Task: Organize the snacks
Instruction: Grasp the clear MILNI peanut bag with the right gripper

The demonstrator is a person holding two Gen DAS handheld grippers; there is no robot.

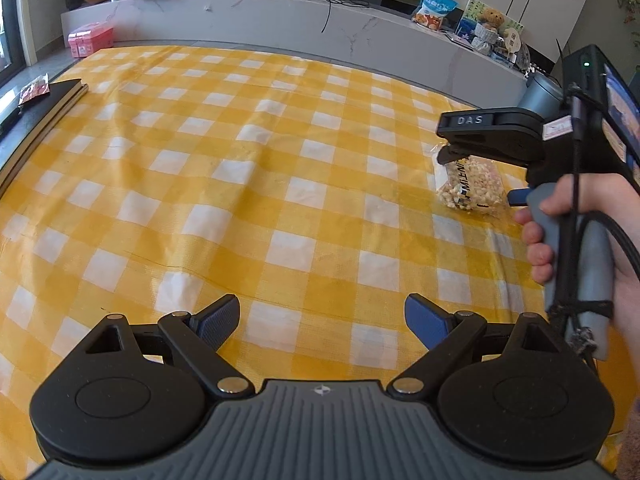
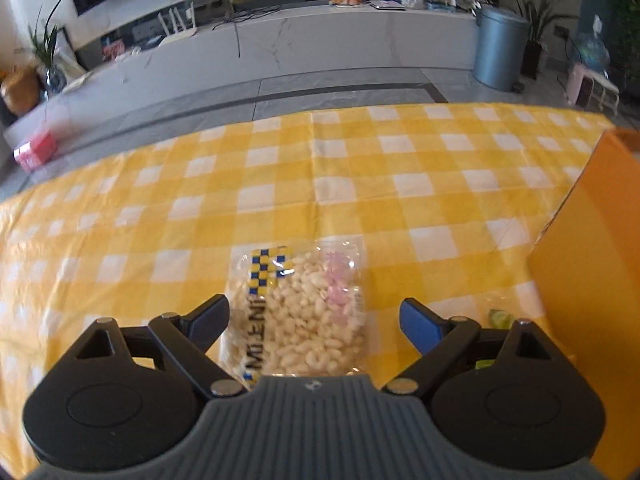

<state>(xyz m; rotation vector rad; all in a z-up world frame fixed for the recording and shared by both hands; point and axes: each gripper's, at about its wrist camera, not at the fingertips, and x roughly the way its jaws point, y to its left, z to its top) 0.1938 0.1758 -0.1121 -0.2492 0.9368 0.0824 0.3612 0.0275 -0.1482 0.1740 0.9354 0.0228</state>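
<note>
**Fingers spread wide, snack bag between the right pair**

Fingers (image 2: 418, 322) of my right gripper (image 2: 314, 322) stand far apart, released, with the snack bag (image 2: 300, 312) lying flat on the worktop (image 2: 360, 184) between them. Neither pad seems to touch it; the left pad sits just beside the bag's printed edge, the right one well clear. The bag's near end is cut off by the gripper's grey body, so I cannot see how far it runs under me. Its lettering reads upside down and only partly; the clear film shows pale puffed pieces and a few pink ones.

My left gripper (image 1: 320, 318) is also spread open, holding nothing, over bare yellow-checked cloth.

From the left wrist view, my right gripper (image 1: 452, 140) hangs over the bag (image 1: 468, 184) and covers its far end. Whether that finger touches the film I cannot tell from this angle. My right hand (image 1: 568, 232) wraps the grey handle; the wrist runs out of frame.

At the right edge of the right wrist view stands an orange box (image 2: 592, 280), cropped, its inside hidden. Something small and green (image 2: 500, 318) peeks out behind my right finger linkage, too hidden to identify. The far shelf's clutter is blurred.
</note>
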